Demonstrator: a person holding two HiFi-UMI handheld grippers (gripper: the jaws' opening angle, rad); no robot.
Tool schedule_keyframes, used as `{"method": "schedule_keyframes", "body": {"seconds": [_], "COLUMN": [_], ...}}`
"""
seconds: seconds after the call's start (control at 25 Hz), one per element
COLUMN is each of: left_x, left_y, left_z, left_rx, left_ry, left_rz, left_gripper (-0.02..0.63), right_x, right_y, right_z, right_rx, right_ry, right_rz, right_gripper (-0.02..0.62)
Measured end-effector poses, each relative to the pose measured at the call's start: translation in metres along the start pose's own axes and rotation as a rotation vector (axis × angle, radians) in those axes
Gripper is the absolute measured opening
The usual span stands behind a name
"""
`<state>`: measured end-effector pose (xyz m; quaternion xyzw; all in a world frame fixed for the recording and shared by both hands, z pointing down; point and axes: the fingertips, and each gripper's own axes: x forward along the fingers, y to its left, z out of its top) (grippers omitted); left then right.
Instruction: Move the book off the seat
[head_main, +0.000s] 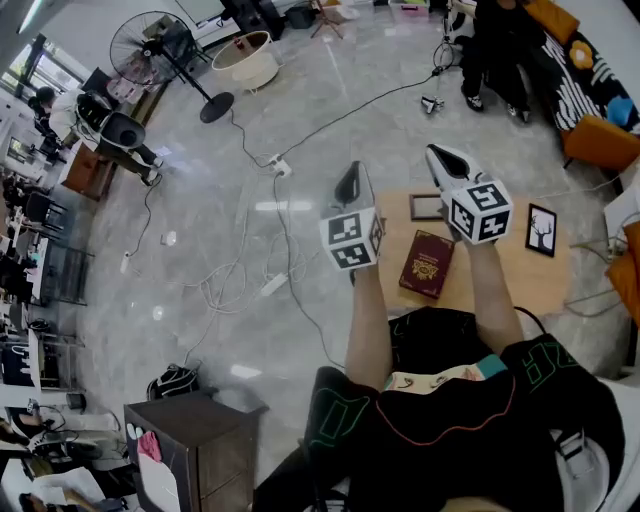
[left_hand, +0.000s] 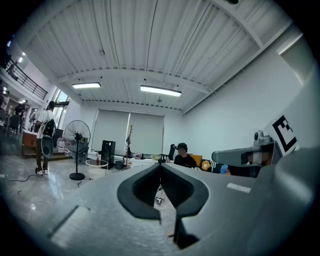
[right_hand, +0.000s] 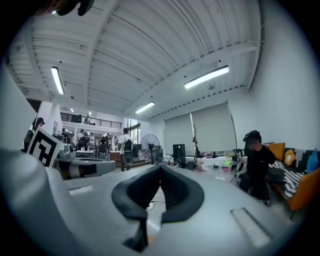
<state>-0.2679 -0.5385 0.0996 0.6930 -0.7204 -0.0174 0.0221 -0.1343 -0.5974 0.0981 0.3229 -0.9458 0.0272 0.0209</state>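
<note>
Head view: left tongs (head_main: 350, 182), right tongs (head_main: 441, 157) closed; maroon rectangular book (head_main: 428, 263) on wooden seat (head_main: 520, 272).

**Open middle, crowded edges**

On the surface (head_main: 548, 280), a picture frame (head_main: 427, 207) lies at the far edge, a second frame (head_main: 541, 230) near the right edge and the book (head_main: 427, 264) by the left edge. Bare wood lies open between them.

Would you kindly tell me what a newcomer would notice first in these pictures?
Two grey grippers with marker cubes, the left gripper and the right gripper, are raised, jaws shut and empty. Between and below them, a dark red book lies on the light wooden seat.
</note>
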Motion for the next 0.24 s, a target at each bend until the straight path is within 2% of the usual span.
{"method": "schedule_keyframes", "body": {"seconds": [0.24], "left_x": [0.01], "left_y": [-0.013], "left_z": [-0.002], "left_rx": [0.025], "left_ry": [0.009], "left_rz": [0.014], "left_gripper": [0.011], "right_x": [0.003], "right_y": [-0.004], "right_z": [0.001], "right_rx": [-0.016], "right_ry": [0.009], "right_rz": [0.021], "right_gripper": [0.003]}}
